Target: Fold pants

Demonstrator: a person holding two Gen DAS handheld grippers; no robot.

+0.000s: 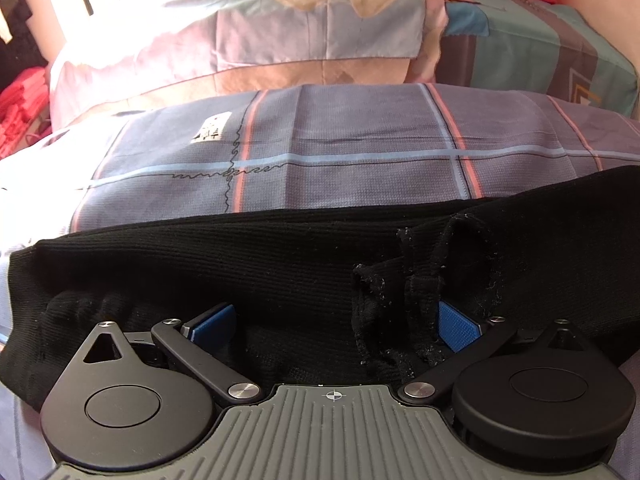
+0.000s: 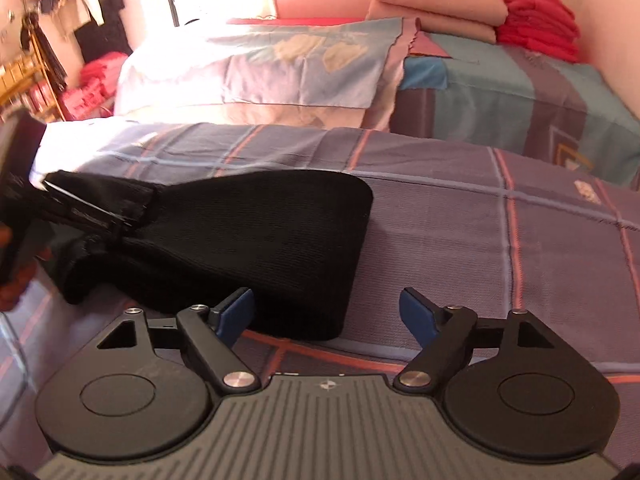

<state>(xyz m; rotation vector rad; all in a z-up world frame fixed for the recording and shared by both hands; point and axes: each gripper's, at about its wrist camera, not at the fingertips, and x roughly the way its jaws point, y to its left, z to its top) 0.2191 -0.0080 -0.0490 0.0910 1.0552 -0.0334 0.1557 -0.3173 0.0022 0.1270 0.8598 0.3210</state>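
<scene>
Black knit pants [image 1: 256,256] lie across the checked purple bedsheet [image 1: 360,148]. In the left wrist view my left gripper [image 1: 336,326] is open, its blue pads [image 1: 456,330] spread wide with bunched black fabric and a drawstring loop [image 1: 420,280] between them. In the right wrist view the pants [image 2: 256,240] lie folded, ending in a rounded edge at centre. My right gripper [image 2: 328,316] is open and empty just past the pants' near right corner; its left pad [image 2: 236,314] touches the fabric edge. The other gripper [image 2: 16,216] shows at far left on the pants.
Pillows [image 2: 280,68] and a folded patterned blanket [image 2: 520,96] lie at the bed's head. Folded beige and red cloths [image 2: 536,24] are stacked at the far right corner. A clothes rack [image 2: 40,40] stands at the far left.
</scene>
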